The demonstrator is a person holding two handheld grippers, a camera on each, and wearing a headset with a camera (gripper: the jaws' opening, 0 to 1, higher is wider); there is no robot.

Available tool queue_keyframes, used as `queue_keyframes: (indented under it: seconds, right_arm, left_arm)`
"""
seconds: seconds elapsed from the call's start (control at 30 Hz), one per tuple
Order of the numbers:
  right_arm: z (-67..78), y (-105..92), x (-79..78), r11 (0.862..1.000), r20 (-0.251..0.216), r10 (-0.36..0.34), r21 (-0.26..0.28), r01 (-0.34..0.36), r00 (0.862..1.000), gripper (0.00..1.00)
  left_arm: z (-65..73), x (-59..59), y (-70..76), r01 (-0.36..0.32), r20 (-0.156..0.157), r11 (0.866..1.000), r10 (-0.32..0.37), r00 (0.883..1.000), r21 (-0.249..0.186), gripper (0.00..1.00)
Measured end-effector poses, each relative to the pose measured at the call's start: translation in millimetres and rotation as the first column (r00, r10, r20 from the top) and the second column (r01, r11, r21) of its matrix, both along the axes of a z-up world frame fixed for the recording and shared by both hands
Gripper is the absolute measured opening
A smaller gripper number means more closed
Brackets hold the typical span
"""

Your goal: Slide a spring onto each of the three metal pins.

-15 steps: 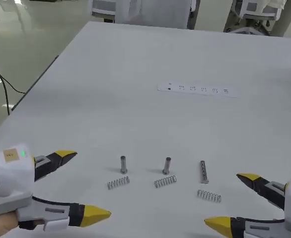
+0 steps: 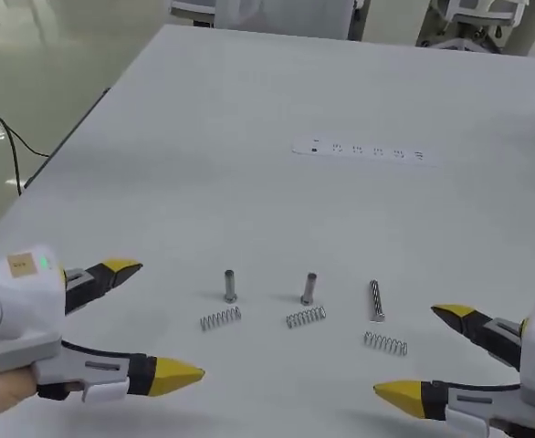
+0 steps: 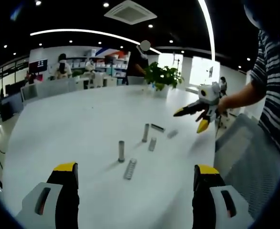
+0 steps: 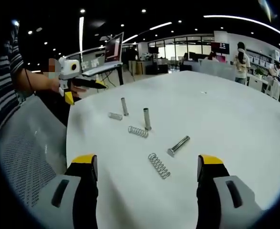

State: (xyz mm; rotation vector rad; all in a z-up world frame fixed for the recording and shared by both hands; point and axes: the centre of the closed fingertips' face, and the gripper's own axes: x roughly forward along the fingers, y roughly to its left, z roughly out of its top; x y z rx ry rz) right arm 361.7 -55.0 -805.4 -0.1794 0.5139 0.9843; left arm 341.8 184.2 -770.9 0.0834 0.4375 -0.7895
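The left gripper (image 2: pixel 151 319) and right gripper (image 2: pixel 421 354) hovered wide open, empty. On the table (image 2: pixel 249 119), the left pin (image 2: pixel 230 285) and middle pin (image 2: pixel 310 288) stood upright and the right pin (image 2: pixel 375 300) lay flat, with the left spring (image 2: pixel 220 318), middle spring (image 2: pixel 305 318) and right spring (image 2: pixel 385 344) just before them. A light pinch near a spring's end looked wisest.

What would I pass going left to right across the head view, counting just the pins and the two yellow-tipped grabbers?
left gripper → first upright pin → second upright pin → pin lying flat → right gripper
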Motion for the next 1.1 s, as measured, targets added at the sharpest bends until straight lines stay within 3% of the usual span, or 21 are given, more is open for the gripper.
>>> queue_keyframes:
  seconds: [0.27, 1.1]
  right_arm:
    - [5.8, 2.8, -0.4, 1.0, 0.009, 0.005, 0.004, -0.005, 1.0, 0.85]
    - [20.2, 9.4, 22.8, 1.0, 0.012, 0.002, 0.005, -0.002, 1.0, 0.78]
  left_arm:
    - [0.1, -1.9, -0.7, 0.0, 0.001, 1.0, 0.0, 1.0, -0.004, 0.98]
    - [0.4, -1.0, -4.8, 0.008, 0.001, 1.0, -0.008, 1.0, -0.013, 0.98]
